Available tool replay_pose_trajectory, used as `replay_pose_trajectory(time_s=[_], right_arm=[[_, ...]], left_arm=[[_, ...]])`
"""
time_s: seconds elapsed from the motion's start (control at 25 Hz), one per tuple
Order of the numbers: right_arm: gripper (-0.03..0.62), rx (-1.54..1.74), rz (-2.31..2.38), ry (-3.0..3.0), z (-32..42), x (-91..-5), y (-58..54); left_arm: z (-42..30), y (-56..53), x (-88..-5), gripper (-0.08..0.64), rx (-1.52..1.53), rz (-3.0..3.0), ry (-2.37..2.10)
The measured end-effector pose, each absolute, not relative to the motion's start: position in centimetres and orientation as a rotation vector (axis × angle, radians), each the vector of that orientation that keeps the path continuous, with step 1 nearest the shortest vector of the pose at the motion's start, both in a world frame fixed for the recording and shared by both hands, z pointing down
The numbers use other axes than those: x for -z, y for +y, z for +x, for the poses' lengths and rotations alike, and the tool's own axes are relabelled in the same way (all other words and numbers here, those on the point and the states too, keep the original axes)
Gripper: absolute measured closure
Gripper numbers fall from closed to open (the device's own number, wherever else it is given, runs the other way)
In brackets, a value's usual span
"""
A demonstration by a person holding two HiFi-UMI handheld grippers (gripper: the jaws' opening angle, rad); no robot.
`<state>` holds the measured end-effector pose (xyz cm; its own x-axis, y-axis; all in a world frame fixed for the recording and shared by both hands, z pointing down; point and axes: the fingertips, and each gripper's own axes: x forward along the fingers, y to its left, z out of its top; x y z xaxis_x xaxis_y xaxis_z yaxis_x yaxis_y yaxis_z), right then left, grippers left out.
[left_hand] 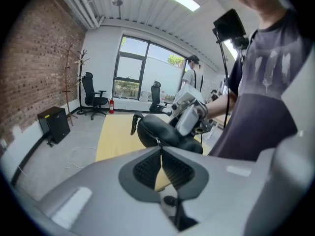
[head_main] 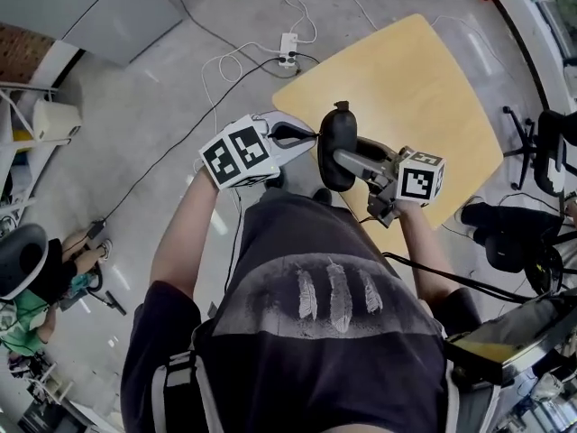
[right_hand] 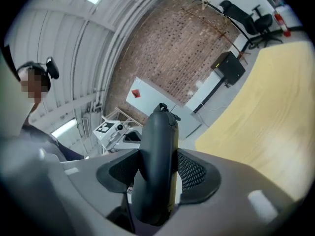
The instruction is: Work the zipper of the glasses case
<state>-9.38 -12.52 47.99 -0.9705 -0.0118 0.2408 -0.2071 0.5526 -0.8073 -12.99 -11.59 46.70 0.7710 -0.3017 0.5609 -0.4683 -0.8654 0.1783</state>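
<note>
1. Floor [head_main: 135, 106]: grey, with cables and a power strip [head_main: 288, 48] lying on it.
2. Counter [head_main: 424, 97]: a pale wood top with nothing resting on its visible part.
3. Person: dark shirt [head_main: 334, 332], both forearms raised in front of the chest, one gripper in each hand.
4. Right gripper [head_main: 350, 161]: comes in from the right. Its jaws stand at mid width and clamp the glasses case [head_main: 336, 147]. In the right gripper view the pads press on both flat sides, and the case stands on end between them, sticking out well past the tips.
5. Left gripper [head_main: 302, 136]: comes in from the left, facing the right gripper. Its jaws are pinched together, with no gap between the pads.
6. The glasses case is black and oval, and it is held in the air off the counter, over the counter's near edge. It sits between the two grippers, just beyond the left jaw tips in the left gripper view.
7. Zipper pull [left_hand: 158, 142]: a small metal tab on the case seam, right at the left jaw tips and nipped between them.
</note>
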Motion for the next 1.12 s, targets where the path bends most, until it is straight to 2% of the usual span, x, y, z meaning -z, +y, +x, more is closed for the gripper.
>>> replay_pose_trajectory(time_s=[0.12,0.24,0.36,0.88,1.12], right_arm=[[0.342,-1.532,0.148,-2.583,-9.7,-47.1,-12.4],[0.344,-1.526,0.196,-2.612,-9.7,-46.8,-12.7],[0.344,-1.431,0.268,-2.634,-9.7,-46.8,-13.0],[0.344,-1.506,0.488,-2.644,-8.5,-47.2,-14.6],[0.377,-1.499,0.476,-2.617,-8.3,-47.9,-14.9]], left_arm=[[-13.4,-11.6,-45.8,0.555,-0.479,2.53,-0.473],[-13.2,-11.8,-45.2,0.559,-0.157,2.315,-0.341],[-13.0,-11.6,-45.3,0.56,-0.058,2.232,-0.317],[-11.7,-9.2,-47.3,0.56,-0.085,2.207,-0.349],[-9.4,-7.3,-49.3,0.561,-0.38,2.384,-0.41]])
